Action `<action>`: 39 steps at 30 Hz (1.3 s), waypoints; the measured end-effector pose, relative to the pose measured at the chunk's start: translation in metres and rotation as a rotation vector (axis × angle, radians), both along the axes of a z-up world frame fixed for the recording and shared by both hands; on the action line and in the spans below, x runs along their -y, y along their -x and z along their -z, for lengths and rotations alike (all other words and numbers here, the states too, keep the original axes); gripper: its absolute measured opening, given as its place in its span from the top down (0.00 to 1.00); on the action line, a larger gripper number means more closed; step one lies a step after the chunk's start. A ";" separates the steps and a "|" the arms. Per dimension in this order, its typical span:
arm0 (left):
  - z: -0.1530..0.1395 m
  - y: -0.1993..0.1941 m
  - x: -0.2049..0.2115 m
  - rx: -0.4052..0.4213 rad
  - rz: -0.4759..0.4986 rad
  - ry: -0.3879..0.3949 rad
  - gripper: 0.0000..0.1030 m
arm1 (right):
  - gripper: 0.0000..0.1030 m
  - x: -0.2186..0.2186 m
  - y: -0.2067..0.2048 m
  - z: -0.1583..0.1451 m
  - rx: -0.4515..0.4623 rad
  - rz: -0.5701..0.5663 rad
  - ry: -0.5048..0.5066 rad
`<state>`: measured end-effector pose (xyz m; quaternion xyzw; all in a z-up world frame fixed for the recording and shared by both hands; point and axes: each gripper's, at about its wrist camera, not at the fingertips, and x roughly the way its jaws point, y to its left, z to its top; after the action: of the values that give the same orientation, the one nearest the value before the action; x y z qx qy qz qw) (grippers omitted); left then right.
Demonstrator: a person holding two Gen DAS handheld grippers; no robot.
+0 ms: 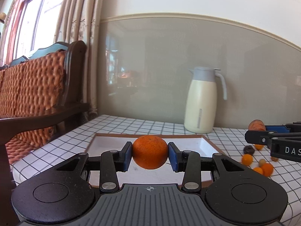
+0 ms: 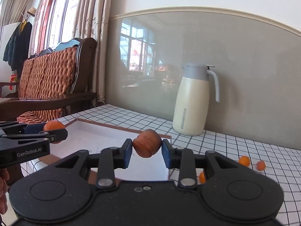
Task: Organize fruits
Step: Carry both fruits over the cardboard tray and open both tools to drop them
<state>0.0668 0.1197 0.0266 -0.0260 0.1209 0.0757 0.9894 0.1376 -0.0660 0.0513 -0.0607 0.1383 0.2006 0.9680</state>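
My left gripper (image 1: 150, 156) is shut on a round orange (image 1: 150, 146) and holds it above the white tray (image 1: 105, 141) with its brown rim. My right gripper (image 2: 147, 149) is shut on a brown, wrinkled walnut-like fruit (image 2: 147, 141), also above the tray (image 2: 90, 137). The right wrist view shows the left gripper (image 2: 53, 130) at the left with the orange (image 2: 53, 125). At the right edge of the left wrist view is the right gripper (image 1: 256, 131) with the brown fruit (image 1: 255, 124). The tray's floor looks bare where it shows.
Several small orange fruits (image 1: 247, 159) (image 2: 244, 160) and a dark round one (image 1: 248, 149) lie on the checked tablecloth right of the tray. A cream jug (image 1: 200, 101) stands at the back against the wall. A wooden bench (image 1: 37, 86) is left of the table. A hand (image 2: 2, 188) shows at the left edge.
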 end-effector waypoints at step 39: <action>0.015 -0.111 -0.085 -0.135 -0.153 0.073 0.60 | 0.74 -0.045 -0.138 0.029 -0.207 0.016 -0.003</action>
<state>0.1774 0.2050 0.0117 -0.0662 0.1874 0.1481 0.9688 0.2759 -0.0215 0.0227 -0.0370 0.2380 0.1981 0.9501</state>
